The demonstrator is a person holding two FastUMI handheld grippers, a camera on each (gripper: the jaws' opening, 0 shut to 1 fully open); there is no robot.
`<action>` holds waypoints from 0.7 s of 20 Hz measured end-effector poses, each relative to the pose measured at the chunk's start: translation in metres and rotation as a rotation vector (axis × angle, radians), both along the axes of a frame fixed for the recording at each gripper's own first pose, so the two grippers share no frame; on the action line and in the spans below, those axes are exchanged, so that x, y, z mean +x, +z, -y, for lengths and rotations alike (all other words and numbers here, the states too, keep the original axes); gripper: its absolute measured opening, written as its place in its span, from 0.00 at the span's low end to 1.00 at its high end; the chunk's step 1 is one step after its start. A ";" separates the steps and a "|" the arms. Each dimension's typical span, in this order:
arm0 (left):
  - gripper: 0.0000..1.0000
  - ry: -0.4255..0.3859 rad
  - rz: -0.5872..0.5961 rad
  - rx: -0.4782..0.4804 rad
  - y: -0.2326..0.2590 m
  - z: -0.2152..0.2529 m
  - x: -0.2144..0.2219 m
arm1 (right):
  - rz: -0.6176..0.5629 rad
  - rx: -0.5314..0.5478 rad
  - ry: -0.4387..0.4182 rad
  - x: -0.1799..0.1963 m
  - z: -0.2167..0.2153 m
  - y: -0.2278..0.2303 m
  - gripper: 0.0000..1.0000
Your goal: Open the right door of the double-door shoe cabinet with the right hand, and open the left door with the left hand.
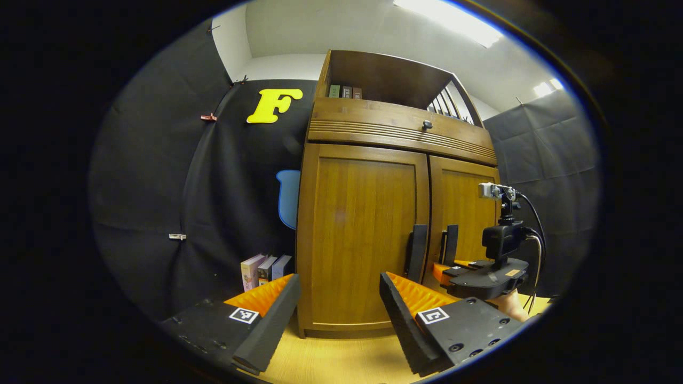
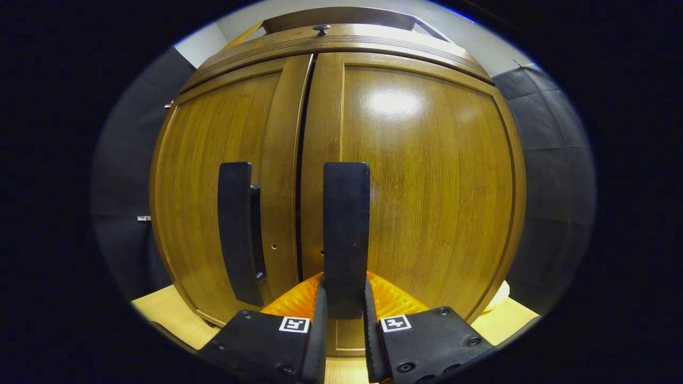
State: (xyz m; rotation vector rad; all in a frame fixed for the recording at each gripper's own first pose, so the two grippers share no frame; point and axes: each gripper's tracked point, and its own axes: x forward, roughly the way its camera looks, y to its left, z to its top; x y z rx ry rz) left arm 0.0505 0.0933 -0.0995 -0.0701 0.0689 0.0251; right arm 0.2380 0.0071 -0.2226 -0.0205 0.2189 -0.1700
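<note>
The shoe cabinet (image 1: 397, 213) stands on a pale wooden floor (image 1: 341, 362) against the black cloth wall, tall and brown, with a drawer band and an open shelf above two plain panelled doors. Both doors look shut, a thin dark seam running between them. The right door (image 2: 427, 186) carries a dark upright handle (image 2: 346, 224) just beside the seam, and the left door (image 2: 224, 176) has a matching handle (image 2: 237, 229). The right gripper (image 2: 344, 306) has its jaws closed around the lower end of the right door's handle. The left gripper (image 1: 341, 298) hangs back in front of the left door, jaws wide open and holding nothing. To do this step well, the pull should probably follow the door's arc about its outer hinge, keeping the grip firm so the handle does not slip.
</note>
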 end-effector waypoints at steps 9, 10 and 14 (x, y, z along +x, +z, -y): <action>0.92 0.073 0.003 0.017 0.014 0.003 -0.018 | -0.027 0.003 0.078 -0.031 -0.001 0.010 0.35; 0.92 0.076 0.006 0.023 0.017 0.005 -0.021 | -0.029 0.003 0.088 -0.038 0.000 0.012 0.36; 0.92 0.087 0.017 0.048 0.031 0.020 -0.035 | -0.032 0.016 0.126 -0.067 0.005 0.018 0.34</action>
